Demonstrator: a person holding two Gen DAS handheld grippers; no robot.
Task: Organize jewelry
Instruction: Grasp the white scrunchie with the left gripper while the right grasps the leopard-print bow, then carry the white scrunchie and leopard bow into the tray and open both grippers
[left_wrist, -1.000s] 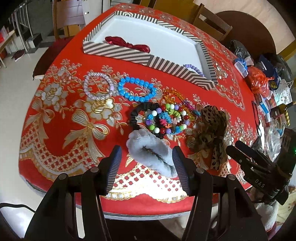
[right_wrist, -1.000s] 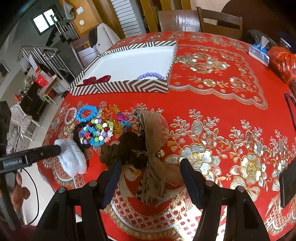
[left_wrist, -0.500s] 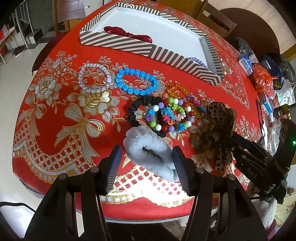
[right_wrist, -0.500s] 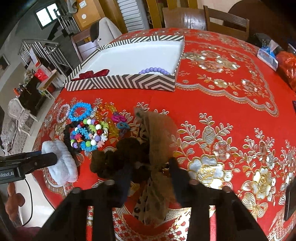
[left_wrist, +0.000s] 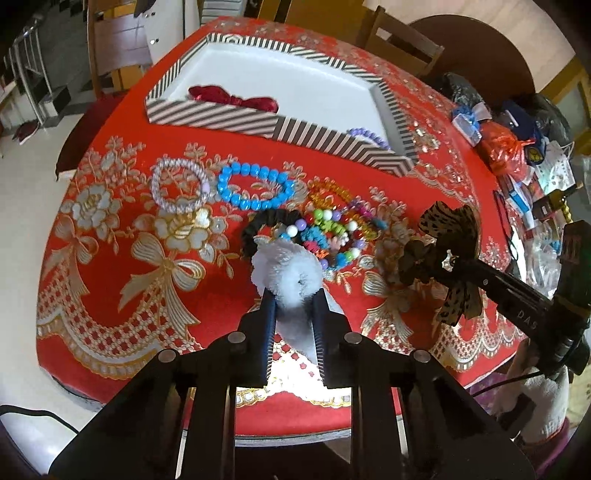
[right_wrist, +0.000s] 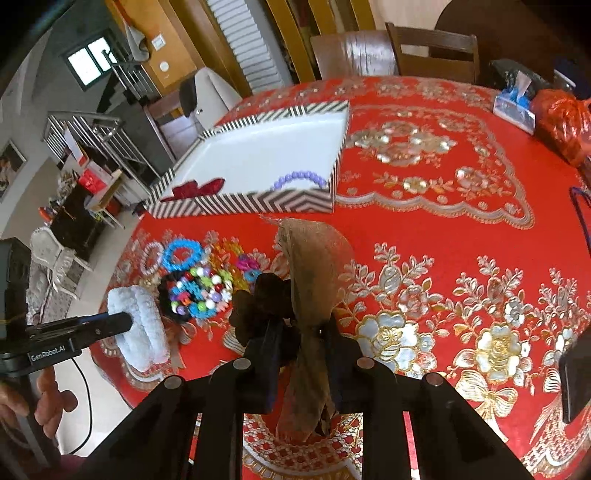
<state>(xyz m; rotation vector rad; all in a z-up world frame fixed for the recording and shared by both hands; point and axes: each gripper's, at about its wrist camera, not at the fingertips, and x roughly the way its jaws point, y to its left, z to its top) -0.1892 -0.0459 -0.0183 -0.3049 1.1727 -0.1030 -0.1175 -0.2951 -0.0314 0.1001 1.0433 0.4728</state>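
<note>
Left to right, left wrist view: clear bracelet and blue bracelet lie side by side on the red desk, in front of the striped tray. Tray holds a red bow at its left and a purple bracelet at its near right corner. Left gripper fingers pinch the white scrunchie, just in front of the bead pile and black scrunchie. Scrunchie looks lifted off the cloth, hard to confirm. Right gripper fingers are clamped on the leopard bow, right of the pile.
</note>
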